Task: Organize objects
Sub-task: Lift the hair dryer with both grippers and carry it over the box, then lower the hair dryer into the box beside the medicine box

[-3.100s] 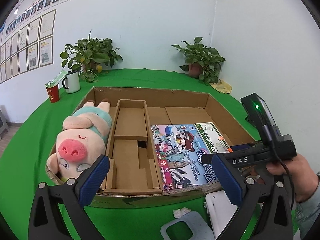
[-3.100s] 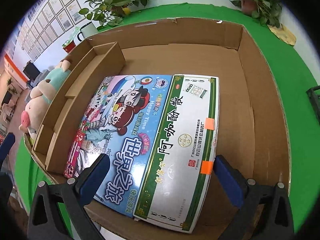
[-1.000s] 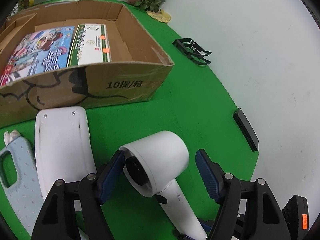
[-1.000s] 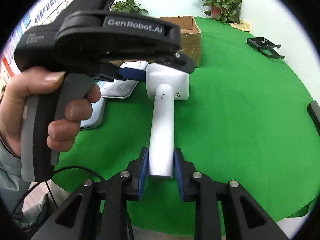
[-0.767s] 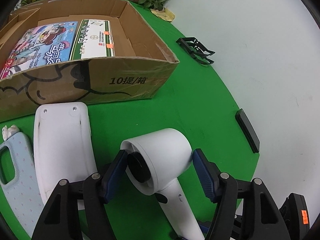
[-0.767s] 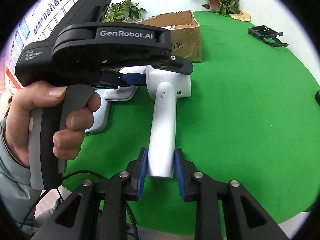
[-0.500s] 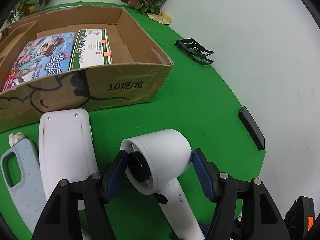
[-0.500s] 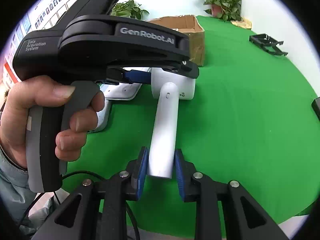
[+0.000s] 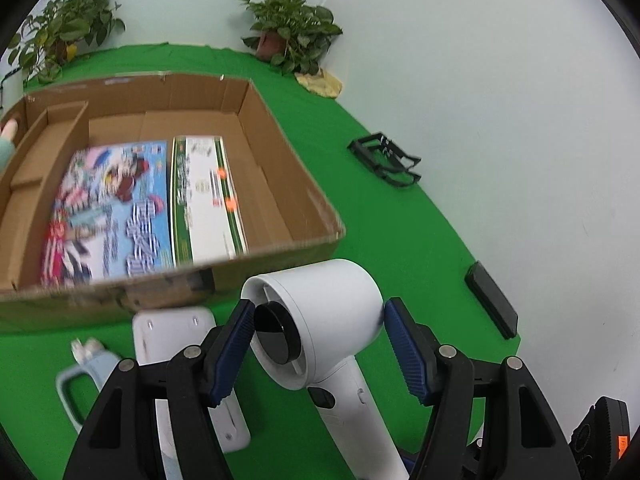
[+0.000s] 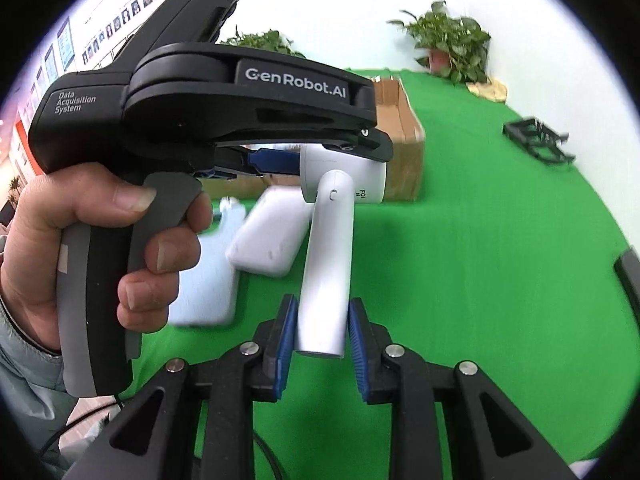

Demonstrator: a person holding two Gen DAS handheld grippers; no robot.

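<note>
Green table [image 9: 400, 216]: cardboard box [image 9: 280, 176], white case [image 9: 176, 332], potted plants [image 9: 288, 32].

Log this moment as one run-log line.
left hand-held gripper: shut on hair dryer head | right hand-held gripper: shut on its handle | dryer: off the green cloth | cardboard box: ahead

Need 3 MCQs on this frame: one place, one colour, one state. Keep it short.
1. Where in the cardboard box does the green-and-white carton lie?
A. left of the game box
B. right of the game box
C. on top of the game box

2. What colour are the pads of the right gripper?
A. blue
B. red
C. grey

3. How is the white hair dryer held?
A. by neither gripper
B. by its head only
C. head in the left gripper, handle in the right

Key: 1 B, it lies beside the colourful game box, on its right. 2 A, ribbed blue pads. 3 C, both grippers' pads press on it.
</note>
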